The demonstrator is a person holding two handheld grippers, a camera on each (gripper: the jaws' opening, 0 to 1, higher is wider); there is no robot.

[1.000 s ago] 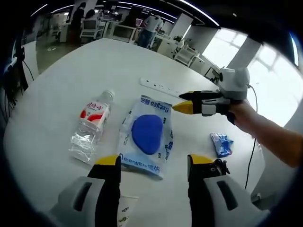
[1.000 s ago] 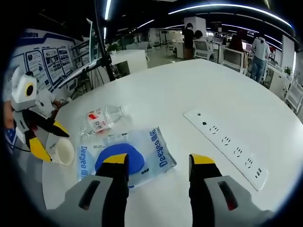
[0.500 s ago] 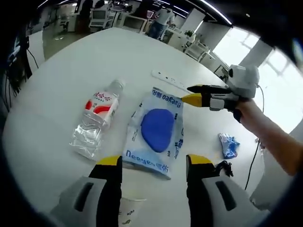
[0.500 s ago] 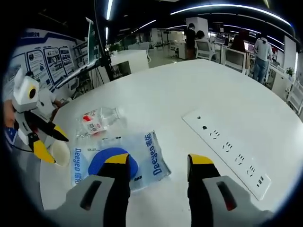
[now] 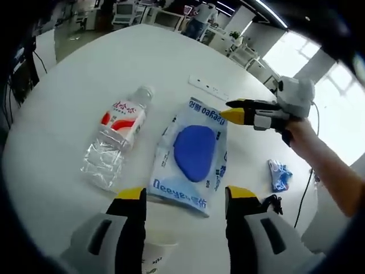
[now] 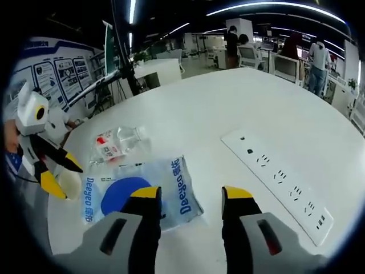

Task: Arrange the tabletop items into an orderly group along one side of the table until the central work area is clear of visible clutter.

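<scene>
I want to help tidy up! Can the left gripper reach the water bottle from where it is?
Probably yes. The water bottle lies on its side just ahead of the open left gripper, slightly left, with bare table around it.

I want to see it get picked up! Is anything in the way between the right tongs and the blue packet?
Nothing visible is. The right tongs are open just above the blue packet, whose near edge lies between them, with only bare white table around.

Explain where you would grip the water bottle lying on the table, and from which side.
Grip the water bottle across its labelled middle, coming down from above. It lies flat on its side on the table, so the round body gives both jaws a hold there. The clear lower part looks crumpled and might give way.
</scene>
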